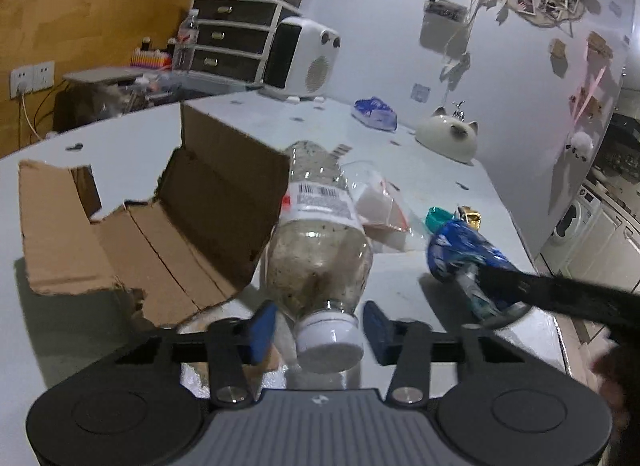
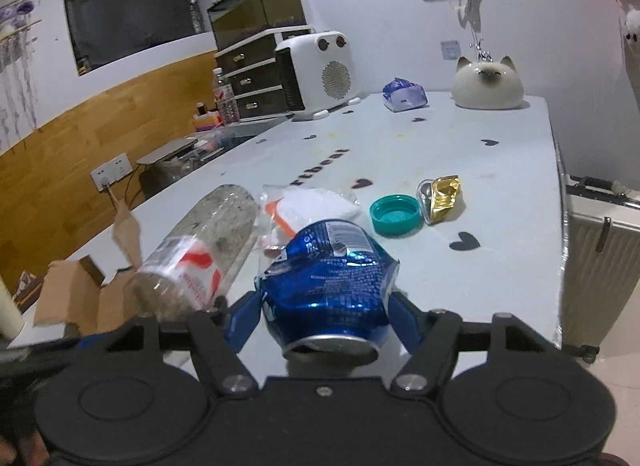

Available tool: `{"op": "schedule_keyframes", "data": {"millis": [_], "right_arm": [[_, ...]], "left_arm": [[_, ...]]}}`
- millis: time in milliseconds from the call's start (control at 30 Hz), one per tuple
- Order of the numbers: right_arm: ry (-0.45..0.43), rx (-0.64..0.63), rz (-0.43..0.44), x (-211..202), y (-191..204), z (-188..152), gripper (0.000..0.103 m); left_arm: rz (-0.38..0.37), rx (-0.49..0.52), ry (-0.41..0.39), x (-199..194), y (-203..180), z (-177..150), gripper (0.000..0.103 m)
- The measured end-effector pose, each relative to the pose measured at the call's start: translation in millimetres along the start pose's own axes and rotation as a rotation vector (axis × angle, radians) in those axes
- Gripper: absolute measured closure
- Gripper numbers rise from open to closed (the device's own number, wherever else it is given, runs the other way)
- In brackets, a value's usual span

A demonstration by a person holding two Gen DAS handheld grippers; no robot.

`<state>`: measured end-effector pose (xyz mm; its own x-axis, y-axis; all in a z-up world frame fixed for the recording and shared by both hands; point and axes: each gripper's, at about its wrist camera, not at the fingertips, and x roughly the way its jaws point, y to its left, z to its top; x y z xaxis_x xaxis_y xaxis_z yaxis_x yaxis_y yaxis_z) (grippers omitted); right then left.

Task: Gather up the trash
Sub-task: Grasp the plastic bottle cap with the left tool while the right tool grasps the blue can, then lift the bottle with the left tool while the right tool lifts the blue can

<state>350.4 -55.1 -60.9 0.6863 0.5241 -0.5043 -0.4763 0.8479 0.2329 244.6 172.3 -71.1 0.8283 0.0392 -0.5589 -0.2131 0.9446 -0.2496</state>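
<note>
Clear, grimy plastic bottle with paper label; matt brown cardboard box; crushed glossy blue metal can.

The left gripper, black-framed with blue pads, points forward and downward, its jaws standing apart on either side of a white bottle cap without pressing it. The right gripper, likewise tilted down, has its blue pads against a crushed blue can.

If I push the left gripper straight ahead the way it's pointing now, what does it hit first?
Most likely the plastic bottle: its white cap already sits between the left gripper's blue pads, with small gaps either side. Going on, the fingers would slide along the neck to its shoulder. The cardboard box lies just left.
</note>
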Motion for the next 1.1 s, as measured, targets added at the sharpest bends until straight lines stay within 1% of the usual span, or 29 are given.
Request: {"op": "schedule_keyframes", "data": {"millis": [67,233,467,667,700,767,800,833,867,933,1033,1100], "right_arm": [[0.003,-0.002,-0.008,-13.4,1.4,-7.6,0.033],[0.011,-0.007,-0.027,-53.2,8.1,-31.9,0.034],[0.024,-0.006,-0.012,-103.1,21.4,-63.3,0.034],[0.055,-0.010,0.023,-129.4,33.2,-86.1,0.034],[0.055,-0.007,0.033,-132.5,34.5,-88.4,0.034],[0.058,0.009,0.061,-136.3,35.1,-91.5,0.034],[0.057,0.017,0.072,-137.2,34.8,-92.5,0.033],[0.057,0.026,0.084,-138.3,34.4,-93.0,0.027],[0.053,0.036,0.098,-139.6,33.4,-92.7,0.021],[0.035,0.059,0.121,-143.8,30.5,-92.3,0.011],[0.001,0.116,0.160,-148.5,22.0,-89.0,0.010],[-0.006,0.191,0.179,-145.8,10.2,-85.2,0.012]], "left_arm": [[0.000,-0.009,0.001,-2.6,-0.2,-3.6,0.063],[-0.047,-0.010,0.023,-22.3,-3.2,-19.8,0.068],[-0.103,0.016,0.065,-68.8,-6.7,-54.8,0.069],[-0.127,0.070,0.094,-108.1,-9.7,-77.8,0.068],[-0.130,0.080,0.098,-112.0,-10.2,-79.8,0.067],[-0.131,0.095,0.095,-116.3,-10.4,-80.9,0.055],[-0.125,0.099,0.087,-117.9,-10.2,-80.4,0.042],[-0.119,0.104,0.075,-119.6,-10.3,-78.7,0.035],[-0.117,0.110,0.063,-121.3,-10.7,-76.7,0.034],[-0.122,0.118,0.045,-123.3,-10.6,-68.4,0.033],[-0.118,0.135,0.020,-119.9,-11.7,-51.4,0.029],[-0.124,0.148,0.013,-113.9,-14.4,-38.9,0.029]]}}
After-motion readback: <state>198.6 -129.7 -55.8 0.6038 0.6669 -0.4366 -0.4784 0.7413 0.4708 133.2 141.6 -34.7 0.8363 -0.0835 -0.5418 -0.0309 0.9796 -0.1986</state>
